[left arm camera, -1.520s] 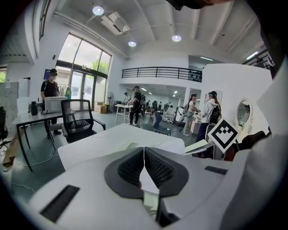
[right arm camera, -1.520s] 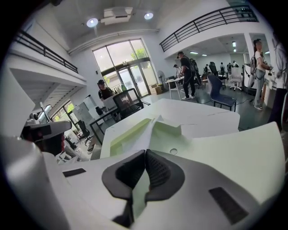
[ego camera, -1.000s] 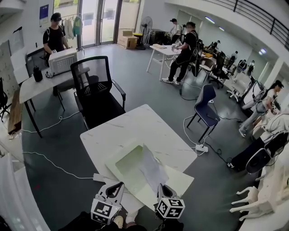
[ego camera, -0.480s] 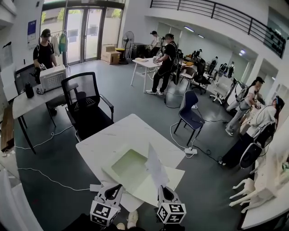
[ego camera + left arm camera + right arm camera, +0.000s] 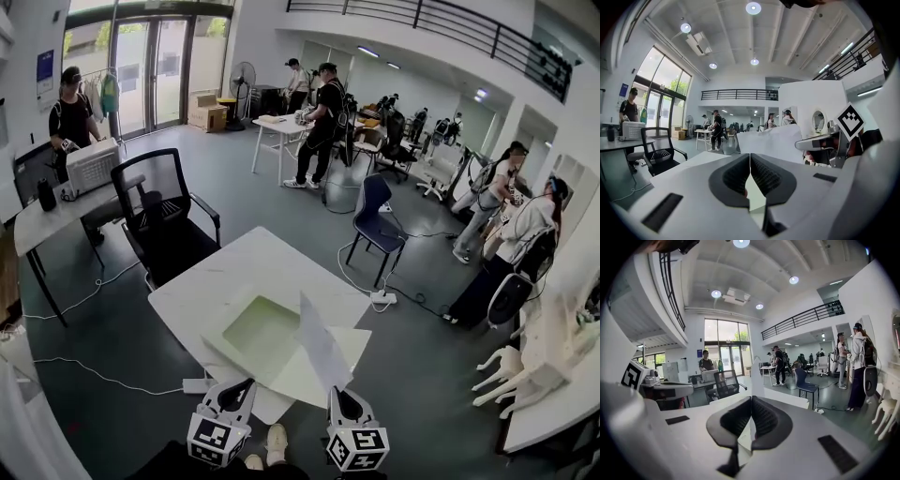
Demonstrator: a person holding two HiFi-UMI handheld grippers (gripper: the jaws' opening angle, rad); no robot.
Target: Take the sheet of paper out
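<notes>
A pale green folder point(image 5: 262, 333) lies open on the white table point(image 5: 272, 258). My left gripper point(image 5: 247, 384) is shut on the folder's near edge; in the left gripper view its jaws point(image 5: 750, 161) meet with the pale folder showing below them. My right gripper point(image 5: 336, 392) is shut on the lower edge of a white sheet of paper point(image 5: 319, 347), which stands tilted up above the folder's right side. In the right gripper view the sheet point(image 5: 754, 373) rises edge-on from the closed jaws point(image 5: 751, 401). The left gripper view shows the sheet point(image 5: 773, 143) broadside.
A black office chair point(image 5: 164, 216) stands at the table's far side and a blue chair point(image 5: 375, 220) to the far right. A desk with a white box point(image 5: 89, 167) is at left. Cables and a power strip point(image 5: 382, 298) lie on the floor. Several people stand farther back.
The sheet lay flat in the folder; my right gripper has lifted it so that it stands up above the folder. Both grippers stayed shut.
</notes>
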